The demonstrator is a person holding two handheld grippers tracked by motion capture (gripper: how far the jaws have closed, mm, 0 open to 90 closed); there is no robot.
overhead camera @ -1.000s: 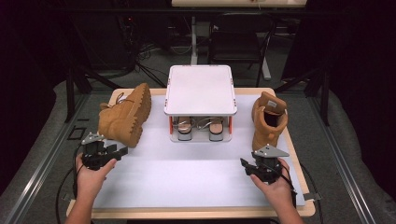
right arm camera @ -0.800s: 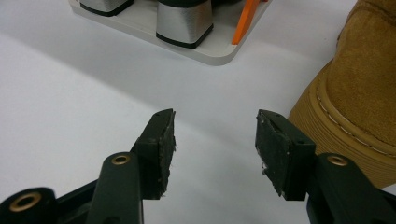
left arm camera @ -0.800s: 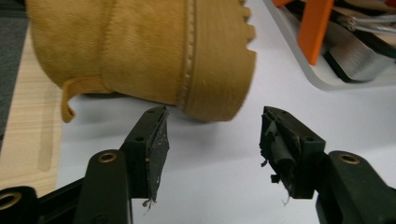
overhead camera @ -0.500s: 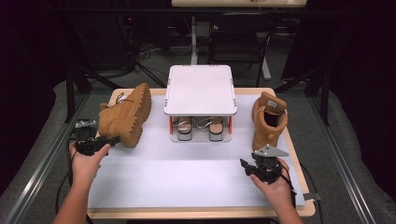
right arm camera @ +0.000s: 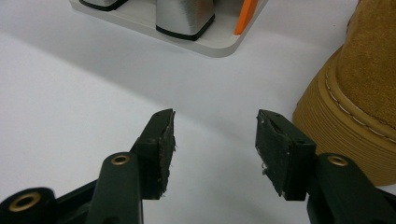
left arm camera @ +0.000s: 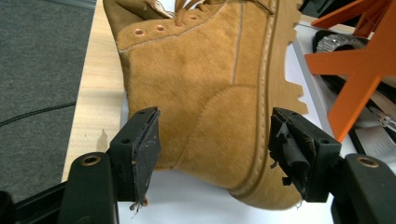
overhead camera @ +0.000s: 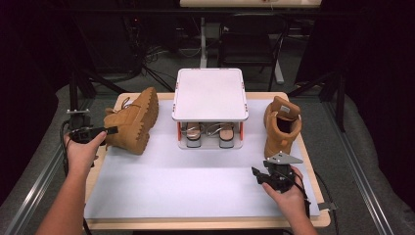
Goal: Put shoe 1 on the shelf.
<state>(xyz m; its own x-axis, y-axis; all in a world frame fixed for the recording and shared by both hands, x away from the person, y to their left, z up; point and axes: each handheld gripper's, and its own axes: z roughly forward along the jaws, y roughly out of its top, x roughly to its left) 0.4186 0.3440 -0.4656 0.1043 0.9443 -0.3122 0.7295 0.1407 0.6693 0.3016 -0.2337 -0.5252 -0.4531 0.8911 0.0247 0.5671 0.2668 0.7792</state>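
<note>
1. While the left gripper [overhead camera: 100, 131] sits at the desk's left edge, its fingers [left arm camera: 142, 149] stand spread either side of the heel of the left boot [overhead camera: 133, 119]; they have just been opening, and no pad touches the suede.
2. Left boot lies on its side near the desk's back-left corner, sole turned toward the shoe rack [overhead camera: 209, 95] at the back centre.
3. Right gripper [overhead camera: 266, 176] rests near the front-right of the desk, fingers [right arm camera: 161, 147] spread over bare white mat, nothing between them.
4. Right boot [overhead camera: 281, 125] stands upright by the right edge, just beside the rack.
5. Step in hand, as I read it: lining up a grasp on the left boot's heel.
6. Next move calls for pushing the spread fingers further over the heel, then closing firmly; the sole rim is thick and the suede soft, so a shallow bite could slip.
</note>
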